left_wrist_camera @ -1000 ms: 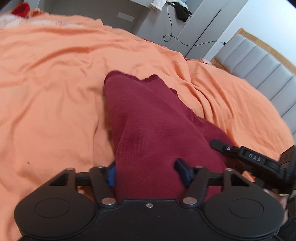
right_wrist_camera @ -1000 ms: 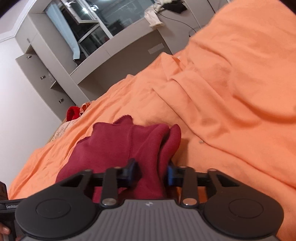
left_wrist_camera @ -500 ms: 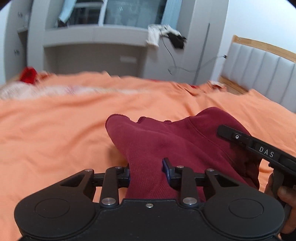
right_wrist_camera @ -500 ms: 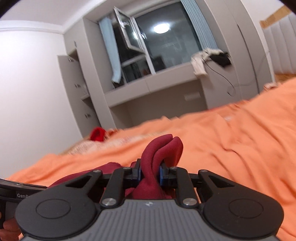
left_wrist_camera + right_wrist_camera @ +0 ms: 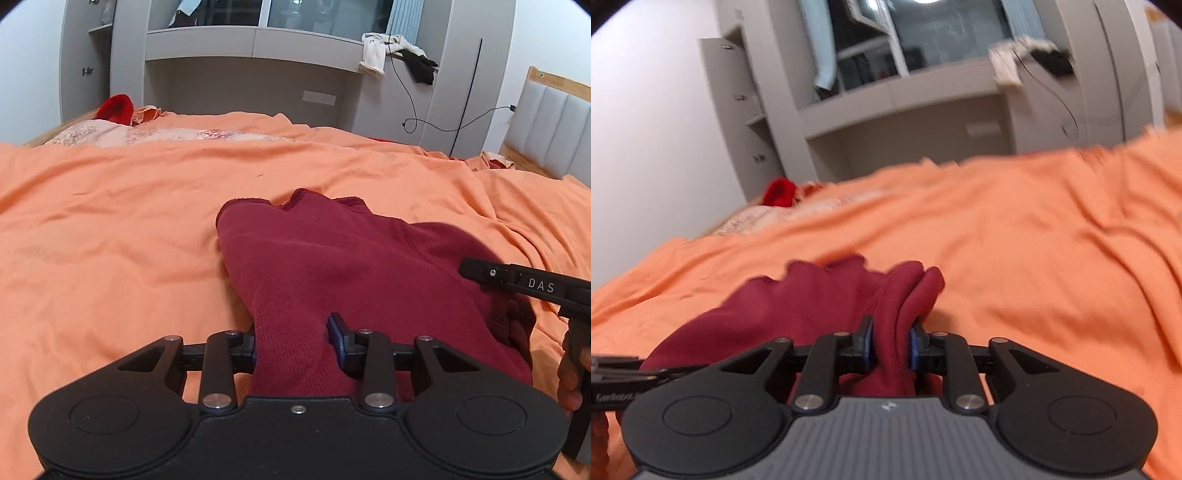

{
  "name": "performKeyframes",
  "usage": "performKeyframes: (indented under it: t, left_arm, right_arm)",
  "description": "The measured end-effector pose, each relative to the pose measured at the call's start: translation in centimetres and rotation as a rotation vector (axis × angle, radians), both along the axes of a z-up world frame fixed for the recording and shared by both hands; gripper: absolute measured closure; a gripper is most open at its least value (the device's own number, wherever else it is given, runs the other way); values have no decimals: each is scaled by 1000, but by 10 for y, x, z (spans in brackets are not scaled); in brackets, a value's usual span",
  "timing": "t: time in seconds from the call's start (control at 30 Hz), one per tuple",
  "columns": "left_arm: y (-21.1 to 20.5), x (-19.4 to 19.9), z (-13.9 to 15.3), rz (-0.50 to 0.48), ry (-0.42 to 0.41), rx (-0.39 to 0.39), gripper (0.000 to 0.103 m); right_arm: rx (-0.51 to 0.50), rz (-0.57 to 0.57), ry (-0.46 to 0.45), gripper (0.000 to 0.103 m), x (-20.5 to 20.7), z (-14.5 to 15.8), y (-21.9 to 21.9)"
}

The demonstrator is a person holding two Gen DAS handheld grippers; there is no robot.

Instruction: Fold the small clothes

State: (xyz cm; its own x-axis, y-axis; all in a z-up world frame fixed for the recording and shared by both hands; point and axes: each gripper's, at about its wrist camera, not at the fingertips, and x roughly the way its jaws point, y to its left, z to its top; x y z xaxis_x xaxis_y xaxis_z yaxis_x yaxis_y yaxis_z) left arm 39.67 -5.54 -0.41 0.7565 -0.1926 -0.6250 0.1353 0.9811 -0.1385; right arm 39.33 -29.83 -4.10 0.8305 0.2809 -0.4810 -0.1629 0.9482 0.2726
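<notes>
A dark red knit garment (image 5: 351, 266) lies bunched on the orange bedsheet (image 5: 110, 240), with a notched hem at its far edge. My left gripper (image 5: 295, 341) has a thick fold of it between its blue pads, which touch the cloth on both sides while the jaws are opening slightly. My right gripper (image 5: 891, 343) pinches a narrow doubled fold of the same garment (image 5: 812, 306), and its jaws are easing open too. From the left wrist view, the right gripper's black body (image 5: 524, 284) and a hand show at the garment's right end.
The orange sheet covers the whole bed in wrinkles. A red item (image 5: 116, 107) and a floral cloth (image 5: 147, 134) lie at the far edge. Beyond stands a grey wall unit (image 5: 251, 44) with draped clothes (image 5: 376, 51) and cables. A padded headboard (image 5: 550, 129) is on the right.
Both grippers tilted up and moved, so the room came into view. The garment came along, stretched between them. The left jaws closed in on a narrower fold. The right view rolled level.
</notes>
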Motion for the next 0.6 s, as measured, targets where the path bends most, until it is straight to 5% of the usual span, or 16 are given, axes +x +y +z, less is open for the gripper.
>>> performKeyframes:
  t: [0.13, 0.27, 0.6]
  left_arm:
    - [-5, 1, 2, 28, 0, 21, 58]
    - [-3, -7, 5, 58, -3, 37, 38]
    - [-6, -75, 43, 103, -142, 65, 3]
  right_arm:
    - [7, -37, 25, 67, -2, -1, -6]
    - [0, -48, 7, 56, -11, 4, -10]
    - [51, -64, -139, 10, -79, 47, -24]
